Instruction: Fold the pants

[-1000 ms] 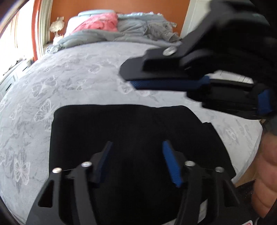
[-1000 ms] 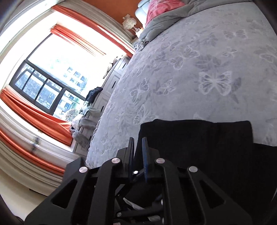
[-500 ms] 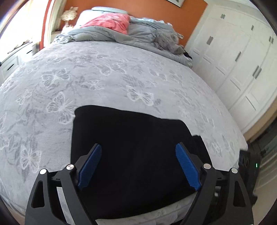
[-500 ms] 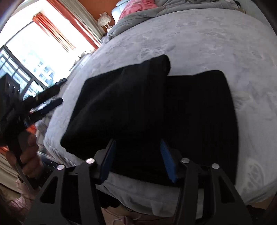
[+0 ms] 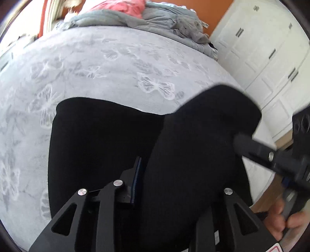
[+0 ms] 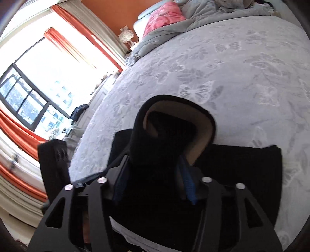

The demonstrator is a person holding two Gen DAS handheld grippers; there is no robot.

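Black pants (image 5: 93, 139) lie folded on the bed near its front edge. One fold (image 5: 203, 126) is lifted at the right and drapes over my left gripper's (image 5: 155, 166) right finger. Its jaws are closing and grip that fabric; only the left blue pad (image 5: 136, 180) shows. My right gripper (image 5: 251, 147) reaches in from the right, held by a hand (image 5: 281, 219). In the right wrist view the raised fold (image 6: 160, 135) curls upright with tan lining showing, between the right gripper's (image 6: 153, 174) opening jaws. The rest of the pants (image 6: 242, 164) lies flat.
The bed cover (image 5: 116, 67) is grey with butterflies. A crumpled grey duvet (image 5: 164, 19) and pink pillow (image 6: 164, 17) lie at the head. White wardrobe doors (image 5: 271, 48) stand to the right, and a window with orange curtains (image 6: 38, 87) to the left.
My left jaws went from wide open to nearly closed on the fabric. A fold of the pants rose off the bed. The right jaws spread wider around it.
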